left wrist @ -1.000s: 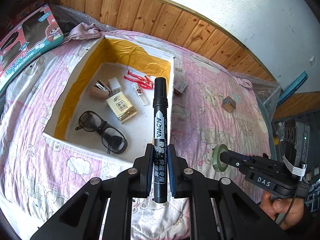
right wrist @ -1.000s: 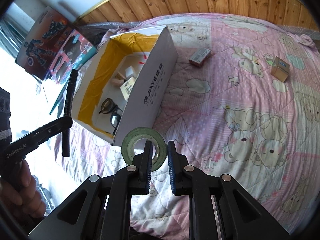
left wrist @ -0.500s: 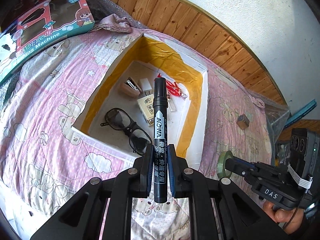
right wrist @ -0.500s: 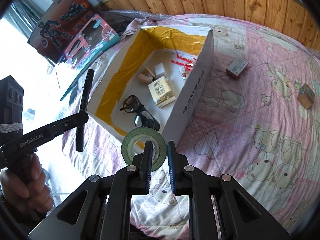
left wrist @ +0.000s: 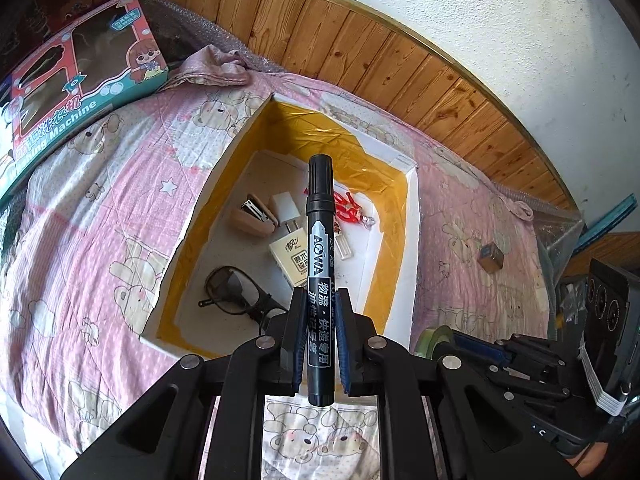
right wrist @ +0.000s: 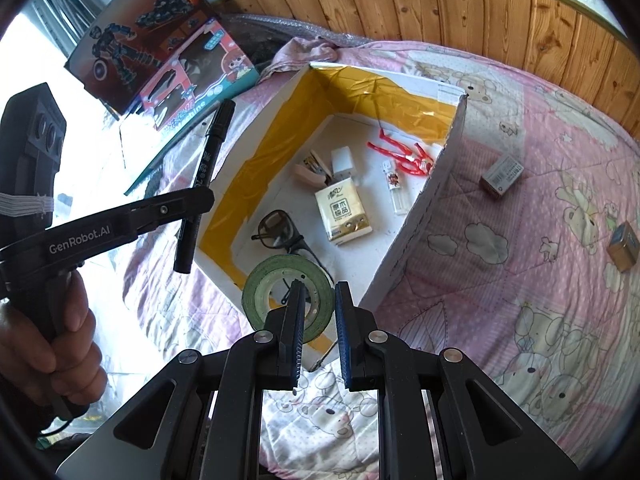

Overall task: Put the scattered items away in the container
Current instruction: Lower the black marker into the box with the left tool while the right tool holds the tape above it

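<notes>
The left gripper (left wrist: 318,336) is clamping a black cylindrical AOWA marker (left wrist: 319,248), printed with white Chinese characters, upright above the white cardboard box (right wrist: 416,216) lined with glossy yellow tape. The right gripper (right wrist: 318,328) is pinching a ring-shaped green tape roll (right wrist: 264,284) over the box's near edge. Inside are lying glasses (right wrist: 276,228) and a tissue pack (right wrist: 346,216).

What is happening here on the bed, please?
A person is tidying small items into a white box on the bed. The left tool holds a black marker upright; the right tool grips a green tape roll. Glasses and a tissue pack already lie inside. Two small boxes remain on the quilt.
</notes>
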A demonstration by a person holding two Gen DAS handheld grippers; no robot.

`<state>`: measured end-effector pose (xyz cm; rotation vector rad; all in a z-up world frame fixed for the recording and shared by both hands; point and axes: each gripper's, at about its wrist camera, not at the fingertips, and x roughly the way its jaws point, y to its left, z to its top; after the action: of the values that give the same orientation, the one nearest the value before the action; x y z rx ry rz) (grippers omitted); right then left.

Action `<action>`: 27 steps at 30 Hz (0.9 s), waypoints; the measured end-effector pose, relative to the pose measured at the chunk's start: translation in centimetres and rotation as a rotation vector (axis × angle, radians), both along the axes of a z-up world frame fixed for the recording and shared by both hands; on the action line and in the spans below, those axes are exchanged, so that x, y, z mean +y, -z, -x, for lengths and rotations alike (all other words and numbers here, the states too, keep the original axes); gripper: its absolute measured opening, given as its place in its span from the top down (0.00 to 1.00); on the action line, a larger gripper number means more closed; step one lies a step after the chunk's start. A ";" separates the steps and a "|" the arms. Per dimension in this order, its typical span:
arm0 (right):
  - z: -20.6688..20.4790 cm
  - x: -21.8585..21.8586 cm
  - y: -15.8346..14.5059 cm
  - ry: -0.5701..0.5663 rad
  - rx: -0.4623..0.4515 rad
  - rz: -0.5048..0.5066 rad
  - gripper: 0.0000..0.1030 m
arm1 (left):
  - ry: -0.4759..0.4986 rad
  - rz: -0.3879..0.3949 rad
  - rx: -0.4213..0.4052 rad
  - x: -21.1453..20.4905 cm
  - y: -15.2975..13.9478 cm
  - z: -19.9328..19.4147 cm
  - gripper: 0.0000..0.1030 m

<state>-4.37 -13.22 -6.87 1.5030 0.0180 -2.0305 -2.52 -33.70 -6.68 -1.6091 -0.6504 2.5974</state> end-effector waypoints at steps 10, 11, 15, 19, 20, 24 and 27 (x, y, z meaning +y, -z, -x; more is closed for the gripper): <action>1.0 -1.3 0.8 -0.059 0.012 -0.036 0.85 | 0.070 0.096 -0.042 0.5 0.7 3.9 0.86; 1.1 -1.5 0.9 -0.068 0.017 -0.043 0.85 | 0.079 0.106 -0.045 0.7 0.8 4.3 0.86; 1.7 -1.7 1.1 -0.078 0.028 -0.057 0.85 | 0.106 0.127 -0.054 1.3 1.1 5.6 0.86; 2.5 -1.8 1.2 -0.082 0.037 -0.067 0.85 | 0.123 0.146 -0.059 1.7 1.3 6.9 0.86; 2.7 -1.8 1.2 -0.084 0.040 -0.070 0.85 | 0.127 0.149 -0.060 1.8 1.4 7.2 0.86; 3.4 -2.1 1.1 -0.104 0.060 -0.086 0.85 | 0.142 0.165 -0.063 2.0 1.5 8.5 0.86; 3.6 -2.6 1.0 -0.138 0.081 -0.101 0.85 | 0.152 0.175 -0.064 2.1 1.7 9.4 0.86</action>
<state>-7.98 -15.83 -7.88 1.4369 0.2543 -2.0036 -11.91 -31.64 -8.36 -1.7198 -0.2960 2.5640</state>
